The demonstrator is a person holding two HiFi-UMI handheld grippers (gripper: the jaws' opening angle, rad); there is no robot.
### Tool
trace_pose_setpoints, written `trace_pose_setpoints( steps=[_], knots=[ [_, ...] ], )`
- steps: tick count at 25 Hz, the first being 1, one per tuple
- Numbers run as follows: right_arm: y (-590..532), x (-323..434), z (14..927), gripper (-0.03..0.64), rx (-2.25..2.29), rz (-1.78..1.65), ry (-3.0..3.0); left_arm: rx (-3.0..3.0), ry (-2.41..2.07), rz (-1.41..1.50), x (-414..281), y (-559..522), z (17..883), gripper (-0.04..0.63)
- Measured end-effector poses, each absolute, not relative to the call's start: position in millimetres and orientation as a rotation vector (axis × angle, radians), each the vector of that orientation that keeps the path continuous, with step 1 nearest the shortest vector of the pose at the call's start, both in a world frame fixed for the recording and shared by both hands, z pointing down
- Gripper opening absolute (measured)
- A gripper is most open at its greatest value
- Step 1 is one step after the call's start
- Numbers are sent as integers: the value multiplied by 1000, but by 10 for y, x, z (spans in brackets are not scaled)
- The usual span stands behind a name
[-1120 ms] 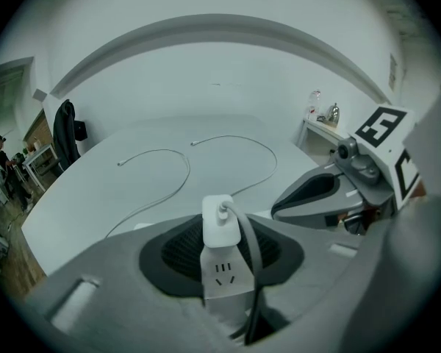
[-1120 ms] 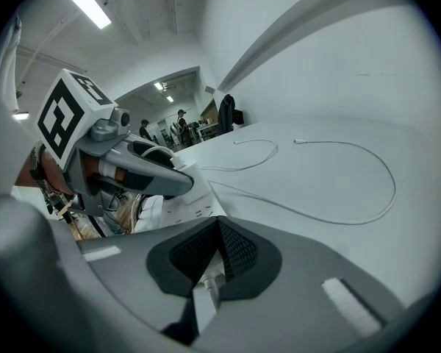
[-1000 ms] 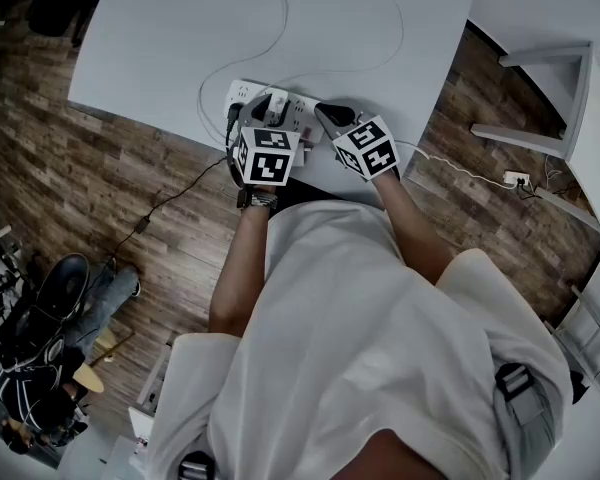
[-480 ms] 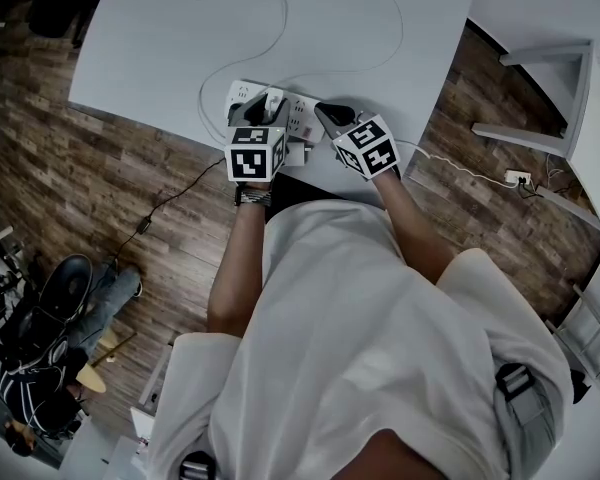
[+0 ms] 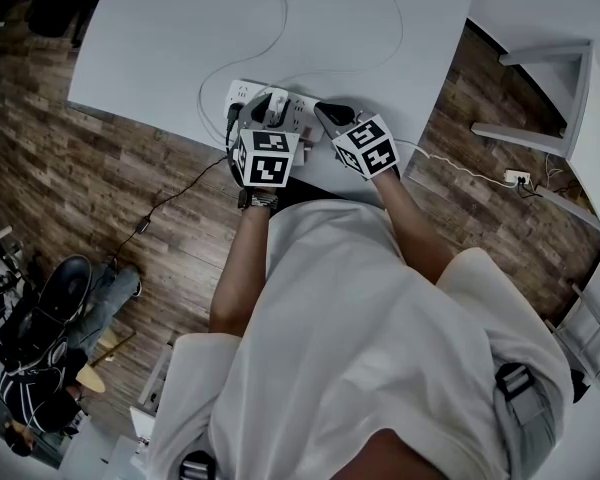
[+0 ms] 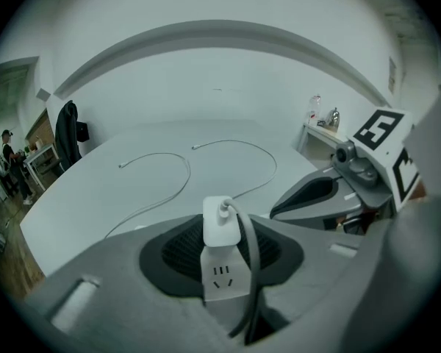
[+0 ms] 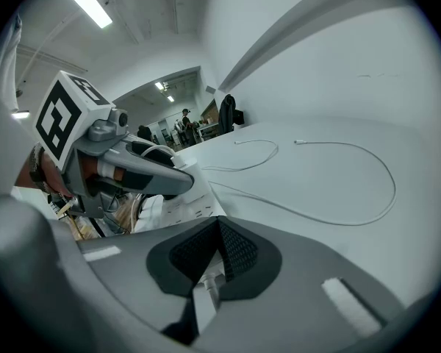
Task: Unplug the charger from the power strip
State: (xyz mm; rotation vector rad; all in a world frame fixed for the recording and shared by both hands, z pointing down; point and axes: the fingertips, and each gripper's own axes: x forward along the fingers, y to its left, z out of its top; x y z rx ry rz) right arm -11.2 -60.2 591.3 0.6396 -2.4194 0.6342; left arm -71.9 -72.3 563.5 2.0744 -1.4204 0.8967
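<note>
A white power strip (image 5: 242, 93) lies near the front edge of the white table (image 5: 160, 48). A small white charger (image 5: 277, 100) stands plugged into it, and a white cable leaves the charger's top. My left gripper (image 5: 267, 116) is shut on the charger (image 6: 221, 221), with a dark pad on each side; a strip socket (image 6: 220, 276) shows just below. My right gripper (image 5: 327, 114) is shut on the strip's right end, whose white end piece (image 7: 204, 294) sits between its pads. Each gripper shows in the other's view: the right (image 6: 320, 195), the left (image 7: 136, 169).
Two thin white cables (image 5: 280, 28) (image 5: 385, 43) curl over the table behind the strip. A black cord (image 5: 165, 200) runs from the strip down to the wooden floor. A second white socket block (image 5: 516, 179) lies on the floor at right, near white shelving (image 5: 570, 88).
The left gripper's marker cube swung slightly left half a second ago and is back where it was. The charger still sits in the strip. The right gripper has not moved.
</note>
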Motion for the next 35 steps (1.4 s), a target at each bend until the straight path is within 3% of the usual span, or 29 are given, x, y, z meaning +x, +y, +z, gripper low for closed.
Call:
trace_pose_setpoints(
  steps=[13, 28, 35],
  knots=[
    [-612, -110, 5895, 2, 640, 643, -2420, 2092, -1461, 675, -907, -1021, 5100, 143],
    [-572, -20, 5921, 2, 660, 661, -2435, 2080, -1209, 453, -552, -648, 5288, 143],
    [-557, -43, 5889, 2, 682, 657, -2424, 1994, -1153, 494, -556, -547, 5454, 143]
  ],
)
